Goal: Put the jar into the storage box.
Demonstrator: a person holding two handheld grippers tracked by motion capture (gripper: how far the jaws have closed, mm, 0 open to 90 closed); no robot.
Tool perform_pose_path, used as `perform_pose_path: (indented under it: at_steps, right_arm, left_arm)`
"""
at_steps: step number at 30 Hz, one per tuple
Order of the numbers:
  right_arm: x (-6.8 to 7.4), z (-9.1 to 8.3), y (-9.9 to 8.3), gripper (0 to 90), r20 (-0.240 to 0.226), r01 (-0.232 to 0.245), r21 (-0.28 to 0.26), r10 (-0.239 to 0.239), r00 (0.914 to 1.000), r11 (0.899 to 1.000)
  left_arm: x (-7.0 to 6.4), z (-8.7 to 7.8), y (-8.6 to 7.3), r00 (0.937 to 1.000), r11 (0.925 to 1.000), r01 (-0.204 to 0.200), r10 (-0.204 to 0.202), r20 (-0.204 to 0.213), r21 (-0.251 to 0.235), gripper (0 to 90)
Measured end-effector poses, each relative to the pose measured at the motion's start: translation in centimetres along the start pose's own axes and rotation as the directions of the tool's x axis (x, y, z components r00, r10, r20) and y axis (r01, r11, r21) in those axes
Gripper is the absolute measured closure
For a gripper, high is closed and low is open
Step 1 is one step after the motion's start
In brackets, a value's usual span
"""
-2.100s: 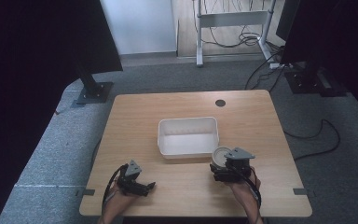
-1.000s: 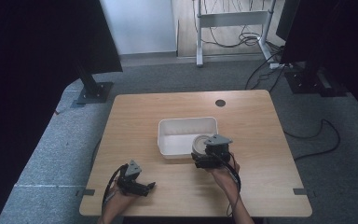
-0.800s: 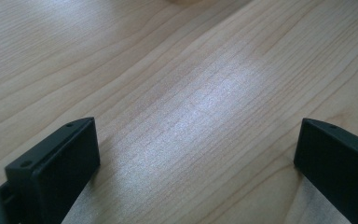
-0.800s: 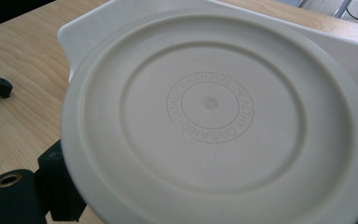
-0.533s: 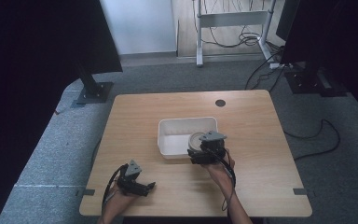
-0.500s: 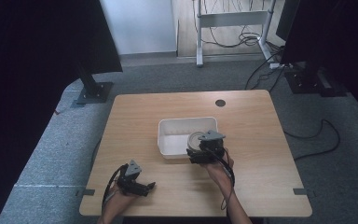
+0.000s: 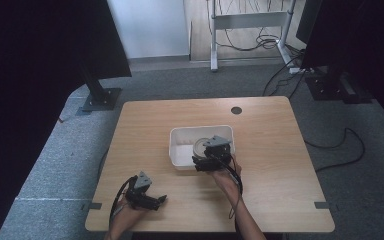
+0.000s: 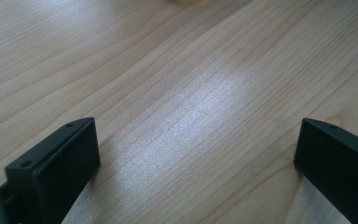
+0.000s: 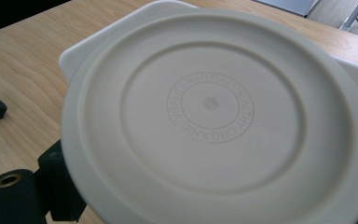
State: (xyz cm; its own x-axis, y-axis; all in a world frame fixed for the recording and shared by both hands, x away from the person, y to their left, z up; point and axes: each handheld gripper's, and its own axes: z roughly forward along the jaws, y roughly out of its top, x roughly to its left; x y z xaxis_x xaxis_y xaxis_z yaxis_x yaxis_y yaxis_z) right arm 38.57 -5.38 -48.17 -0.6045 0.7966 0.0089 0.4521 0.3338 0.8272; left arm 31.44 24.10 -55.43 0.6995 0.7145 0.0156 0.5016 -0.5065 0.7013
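While right tongs (image 7: 206, 159) hold plate (image 9: 214, 116), tub (image 7: 180, 150) sits beneath.

Light wooden table (image 7: 280, 150), round hole near far edge, white tub (image 7: 180, 150) at centre

A round cream plate (image 9: 214, 121) takes up most of the frame, its underside facing the camera, with raised lettering ringed around the centre. The right tongs (image 9: 205, 205) grip it at the bottom edge, one black jaw showing at lower left. Behind the plate, a white tray (image 9: 98, 44) peeks out at upper left. The wooden table (image 9: 23, 70) runs along the left side.
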Motion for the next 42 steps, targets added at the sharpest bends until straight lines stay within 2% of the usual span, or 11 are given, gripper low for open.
perform_pose_path:
  at_steps: [10,27,42]
  right_arm:
    - [0.7,2.0,0.5,8.9,-0.009,0.004,0.003,-0.004,1.0000,1.000]
    - [2.3,5.9,0.7,8.9,0.014,0.009,0.036,-0.009,0.9999,0.999]
    - [2.8,7.7,0.0,8.9,0.041,0.009,0.072,-0.012,0.9991,0.997]
  left_arm:
    - [0.0,0.0,0.0,1.0000,1.0000,0.000,0.000,0.000,0.000,0.0]
    - [0.0,0.0,0.0,1.0000,1.0000,-0.001,0.001,0.002,0.000,0.0]
    - [0.0,0.0,0.0,1.0000,1.0000,-0.003,0.003,0.004,0.000,0.0]
